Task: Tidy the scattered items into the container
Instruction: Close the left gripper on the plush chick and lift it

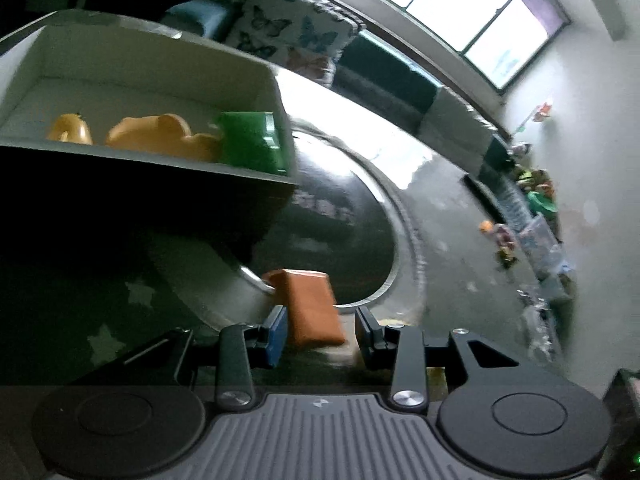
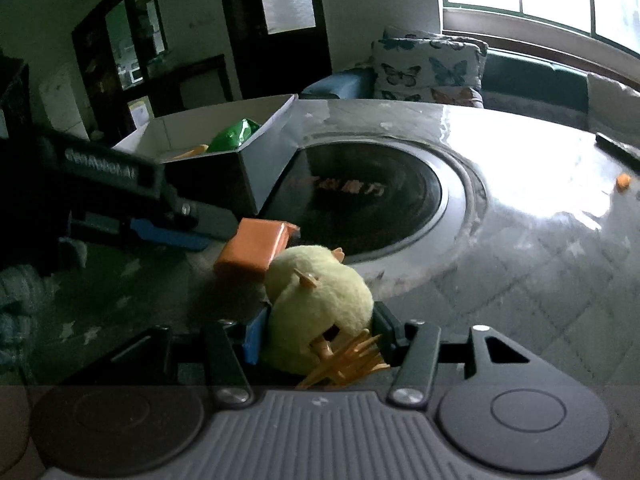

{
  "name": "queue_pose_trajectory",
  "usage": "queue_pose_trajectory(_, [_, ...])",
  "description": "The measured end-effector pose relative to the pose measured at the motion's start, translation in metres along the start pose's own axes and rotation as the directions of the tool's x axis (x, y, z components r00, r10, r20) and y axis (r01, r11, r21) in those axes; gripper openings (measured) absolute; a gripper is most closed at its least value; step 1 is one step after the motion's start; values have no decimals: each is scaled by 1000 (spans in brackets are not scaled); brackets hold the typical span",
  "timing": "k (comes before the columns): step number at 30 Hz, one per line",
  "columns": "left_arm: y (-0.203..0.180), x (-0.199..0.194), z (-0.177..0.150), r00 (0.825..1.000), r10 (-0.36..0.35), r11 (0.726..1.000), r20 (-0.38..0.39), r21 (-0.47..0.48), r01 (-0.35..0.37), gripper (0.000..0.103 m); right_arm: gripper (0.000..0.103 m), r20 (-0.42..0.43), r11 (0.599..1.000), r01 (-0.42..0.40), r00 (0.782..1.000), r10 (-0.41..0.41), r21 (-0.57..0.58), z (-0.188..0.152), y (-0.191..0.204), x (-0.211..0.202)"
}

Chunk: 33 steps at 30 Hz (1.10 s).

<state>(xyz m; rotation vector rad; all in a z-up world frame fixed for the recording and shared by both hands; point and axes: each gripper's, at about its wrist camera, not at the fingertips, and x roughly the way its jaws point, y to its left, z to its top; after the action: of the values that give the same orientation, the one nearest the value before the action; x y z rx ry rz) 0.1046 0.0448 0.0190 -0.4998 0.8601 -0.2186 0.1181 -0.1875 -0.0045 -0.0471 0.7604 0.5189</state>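
On the dark table (image 2: 520,280), beside the box (image 2: 240,168): right gripper (image 2: 316,336) clamps one plush chick (image 2: 320,296), likely ready to carry. Left gripper (image 1: 320,332) is spread wide around one orange block (image 1: 312,308), apparently lining up a grab. Box holds two orange toys (image 1: 160,136), one green item (image 1: 252,140).

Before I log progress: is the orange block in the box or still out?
Out. The orange block lies on the table beside the plush chick, outside the box; the left gripper straddles it, open.
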Motion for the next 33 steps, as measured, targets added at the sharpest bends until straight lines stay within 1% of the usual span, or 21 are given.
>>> queue_pose_trajectory(5, [-13,2,-11,998,-56,998,-41,15,57,39,56,11,1000,-6,1000,5,5,-10,3,-15])
queue_pose_trajectory(8, [-18,6,-15,995,-81,997,-61,4,81,39,56,13,1000,-12,1000,13,-13,-15,7,-24])
queue_pose_trajectory(13, [-25,15,-16,992,-100,995,-75,-24,99,40,56,26,999,-29,999,31,-41,-19,13,-35])
queue_pose_trajectory(19, [-31,20,-17,989,-115,993,-89,-28,113,40,56,55,1000,-28,998,28,14,-15,1,-38])
queue_pose_trajectory(20, [-31,20,-18,989,-120,993,-91,-29,118,40,62,52,999,-32,998,31,21,-14,-2,-36])
queue_pose_trajectory(21, [-32,21,-18,988,-124,992,-95,-30,122,40,69,47,999,-33,998,32,24,-14,-4,-33])
queue_pose_trajectory(22, [-33,22,-18,987,-126,992,-98,-30,124,40,70,43,999,-32,999,31,25,-14,-5,-30])
queue_pose_trajectory(25, [-34,26,-18,986,-127,992,-108,-32,124,40,69,34,999,-26,999,26,23,-15,-5,-23])
queue_pose_trajectory(28, [-35,30,-17,986,-130,991,-106,-44,126,40,65,29,999,-44,999,43,24,-15,-5,-17])
queue_pose_trajectory(29, [-35,31,-17,986,-136,990,-98,-55,131,40,62,28,999,-40,999,40,21,-16,-4,-16])
queue_pose_trajectory(33, [-33,35,-16,985,-157,983,-77,-105,149,41,61,30,998,-49,998,48,32,-16,-6,-13])
